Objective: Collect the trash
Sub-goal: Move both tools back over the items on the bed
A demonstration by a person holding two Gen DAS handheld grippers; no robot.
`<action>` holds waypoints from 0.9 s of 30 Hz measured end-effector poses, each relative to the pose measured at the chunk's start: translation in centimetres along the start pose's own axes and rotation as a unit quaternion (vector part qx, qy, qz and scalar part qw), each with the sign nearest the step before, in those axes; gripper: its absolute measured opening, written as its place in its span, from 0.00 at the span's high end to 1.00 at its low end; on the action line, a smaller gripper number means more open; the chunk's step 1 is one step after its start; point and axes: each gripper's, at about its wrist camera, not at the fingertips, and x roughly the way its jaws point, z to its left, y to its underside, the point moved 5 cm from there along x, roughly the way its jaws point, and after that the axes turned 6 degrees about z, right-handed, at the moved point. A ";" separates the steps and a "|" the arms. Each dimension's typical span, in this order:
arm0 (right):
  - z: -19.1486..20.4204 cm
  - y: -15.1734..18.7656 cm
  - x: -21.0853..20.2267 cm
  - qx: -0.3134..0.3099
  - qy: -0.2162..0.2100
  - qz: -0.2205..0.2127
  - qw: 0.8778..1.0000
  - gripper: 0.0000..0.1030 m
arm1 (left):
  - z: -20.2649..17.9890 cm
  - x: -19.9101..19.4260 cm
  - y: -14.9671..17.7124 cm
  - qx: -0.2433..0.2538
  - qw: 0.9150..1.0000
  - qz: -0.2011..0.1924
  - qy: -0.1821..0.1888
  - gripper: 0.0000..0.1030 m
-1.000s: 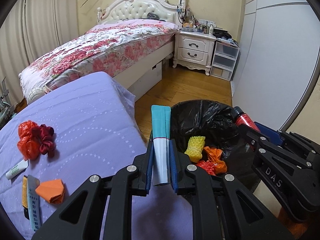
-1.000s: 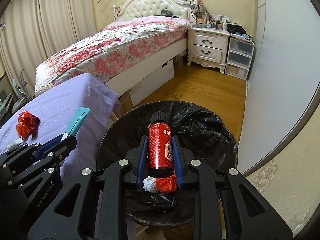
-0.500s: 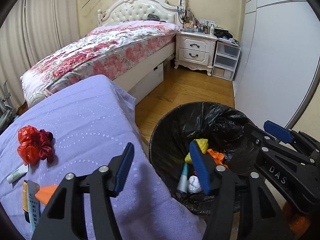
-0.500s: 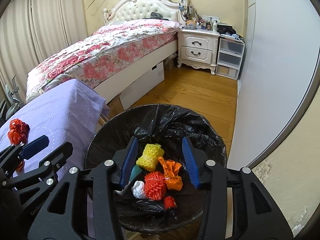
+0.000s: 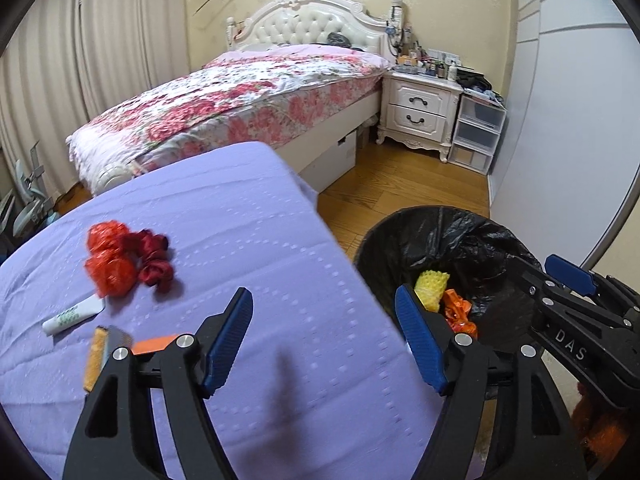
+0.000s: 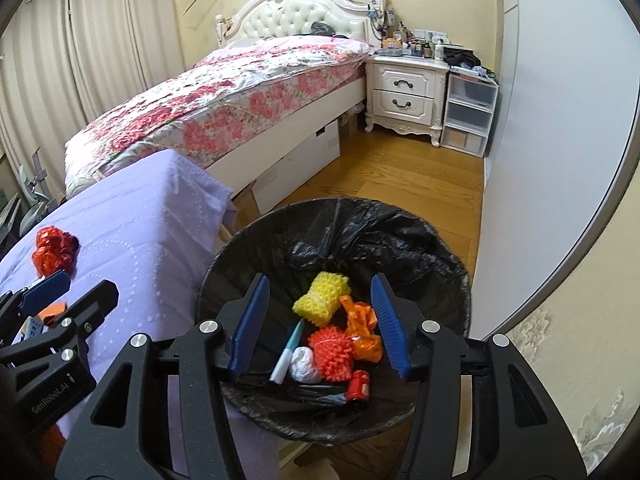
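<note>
Bedroom with wooden floor (image 6: 384,176), floral bed (image 5: 240,96) along the curtained wall, white nightstand (image 6: 404,92) at its head. Closer in, left gripper (image 5: 324,336) over the near part of the lavender-covered table (image 5: 240,216), jaws apart and opening, nothing between them but bare cloth (its right finger overlapping the bin's rim in the left wrist view). Right gripper (image 6: 320,320) directly above the black-bagged trash bin (image 6: 440,256), jaws likewise parted and opening, empty, pads touching nothing. Inside the bin, seen between those fingers: yellow foam net (image 6: 322,298), orange wrapper (image 6: 362,328), red-orange foam net (image 6: 332,352), white wad (image 6: 304,364), teal-and-white tube (image 6: 286,356), small red can (image 6: 358,386). Out on the table, well left of the left gripper: red crinkled wrappers (image 5: 106,256) touching a dark red scrunchie (image 5: 152,256), a white tube (image 5: 72,314) just below them, then a yellow-edged packet (image 5: 96,356) and an orange scrap (image 5: 154,344) partly hidden behind the left finger. Table's right edge just beside the bin, cloth corner hanging down. Beyond the bin, open floor running to the nightstand and the stacked plastic drawers (image 6: 468,116); grey wardrobe panel (image 6: 560,120) closing off the right side.
</note>
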 end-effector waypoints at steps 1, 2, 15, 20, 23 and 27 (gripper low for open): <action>0.5 0.2 -0.1 -0.004 -0.005 0.001 1.000 0.50 | 0.7 -0.3 0.2 -0.006 1.000 0.000 -0.003 0.30; 1.1 0.4 -0.2 -0.008 -0.008 0.002 1.000 0.50 | 1.2 -0.5 0.4 -0.010 1.000 0.000 -0.005 0.30; 10.2 3.0 -1.9 -0.084 -0.063 0.015 0.994 0.50 | 11.1 -4.8 3.8 -0.081 0.995 -0.006 -0.055 0.30; 13.6 3.7 -2.3 -0.114 -0.081 0.017 0.990 0.50 | 15.0 -5.6 5.6 -0.114 0.991 0.001 -0.073 0.30; 15.7 4.0 -2.4 -0.133 -0.090 0.021 0.987 0.50 | 17.1 -6.0 6.6 -0.132 0.988 0.002 -0.082 0.30; 18.3 4.2 -2.5 -0.157 -0.102 0.023 0.982 0.50 | 18.9 -6.3 7.3 -0.148 0.985 0.003 -0.088 0.30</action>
